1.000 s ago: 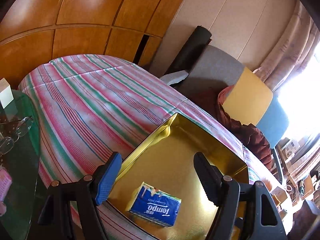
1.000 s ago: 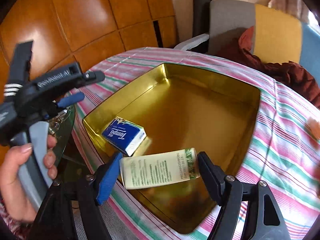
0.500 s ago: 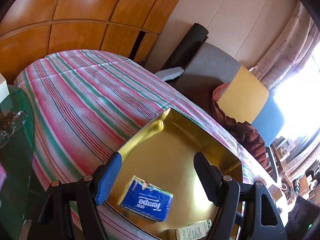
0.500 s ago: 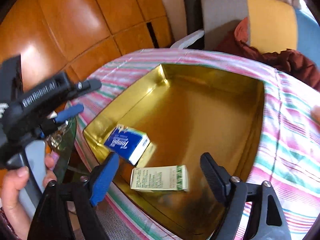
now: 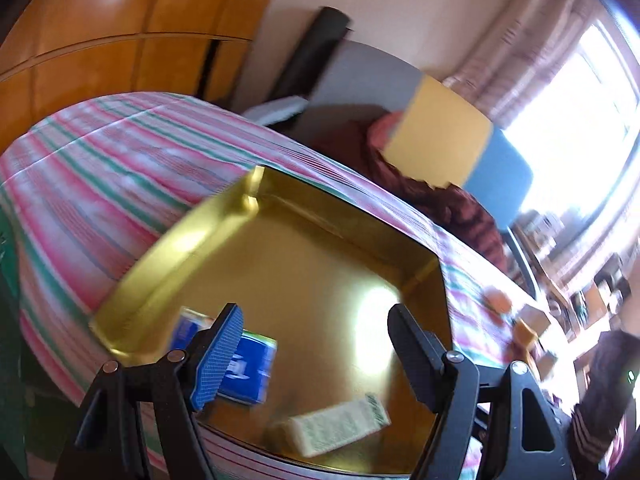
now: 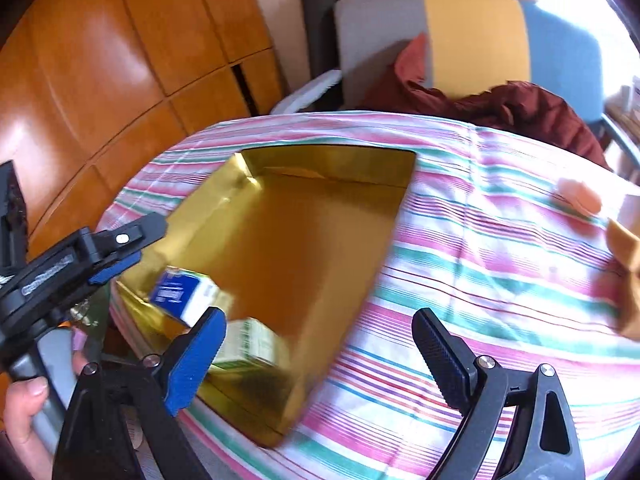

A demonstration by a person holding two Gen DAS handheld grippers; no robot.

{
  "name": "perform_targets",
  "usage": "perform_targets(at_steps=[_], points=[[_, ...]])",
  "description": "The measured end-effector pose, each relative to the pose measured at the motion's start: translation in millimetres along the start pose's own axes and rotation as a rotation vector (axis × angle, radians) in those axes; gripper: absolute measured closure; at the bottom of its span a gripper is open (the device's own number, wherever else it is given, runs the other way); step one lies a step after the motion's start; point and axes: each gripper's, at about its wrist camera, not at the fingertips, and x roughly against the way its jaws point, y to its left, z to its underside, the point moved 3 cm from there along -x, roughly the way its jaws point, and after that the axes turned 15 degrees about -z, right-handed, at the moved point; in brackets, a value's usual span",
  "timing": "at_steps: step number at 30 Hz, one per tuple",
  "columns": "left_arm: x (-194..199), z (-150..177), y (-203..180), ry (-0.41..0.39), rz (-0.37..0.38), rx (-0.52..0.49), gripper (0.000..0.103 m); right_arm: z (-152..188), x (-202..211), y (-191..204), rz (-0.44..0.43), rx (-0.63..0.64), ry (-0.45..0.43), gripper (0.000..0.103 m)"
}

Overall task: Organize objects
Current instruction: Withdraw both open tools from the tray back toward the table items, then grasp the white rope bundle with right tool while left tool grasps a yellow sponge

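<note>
A gold tray (image 5: 316,256) (image 6: 304,240) lies on the striped tablecloth. Inside it, at its near end, lie a blue Tempo tissue pack (image 5: 248,368) (image 6: 180,296) and a pale green-printed box (image 5: 340,426) (image 6: 250,342). My left gripper (image 5: 316,356) is open and empty above the tray's near edge; it also shows in the right wrist view (image 6: 120,256) at the left. My right gripper (image 6: 320,360) is open and empty over the tray's right edge and the cloth.
Small orange and tan objects (image 6: 580,196) (image 5: 520,320) lie on the cloth to the right of the tray. A chair with yellow and blue cushions (image 6: 476,36) and dark red cloth (image 6: 520,108) stands behind the table. Wooden panels (image 6: 100,60) are at left.
My right gripper let go of the pale box, which now lies in the tray, and swung right over the cloth. My left gripper swung right along the tray.
</note>
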Motion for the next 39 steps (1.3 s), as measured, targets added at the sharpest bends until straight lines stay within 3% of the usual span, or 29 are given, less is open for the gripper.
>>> perform_targets(at_steps=[6,17,22,29,34,39], points=[[8,18,-41,0.009,0.06,-0.142,0.027,12,23,-41,0.065,-0.057,-0.003,0.005],[37,65,-109,-0.004,0.219,-0.382,0.027,41,92,-156,0.281,-0.216,0.013,0.003],[46,78,-127,0.007,0.279,-0.424,0.027,47,133,-215,0.36,-0.314,0.015,0.003],[49,100,-148,0.038,0.31,-0.486,0.027,39,193,-291,0.518,-0.368,-0.054,0.0],[49,116,-157,0.059,0.315,-0.538,0.027,51,194,-332,0.527,-0.438,-0.022,0.002],[47,124,-161,0.074,0.309,-0.562,0.027,59,190,-348,0.494,-0.493,-0.017,0.015]])
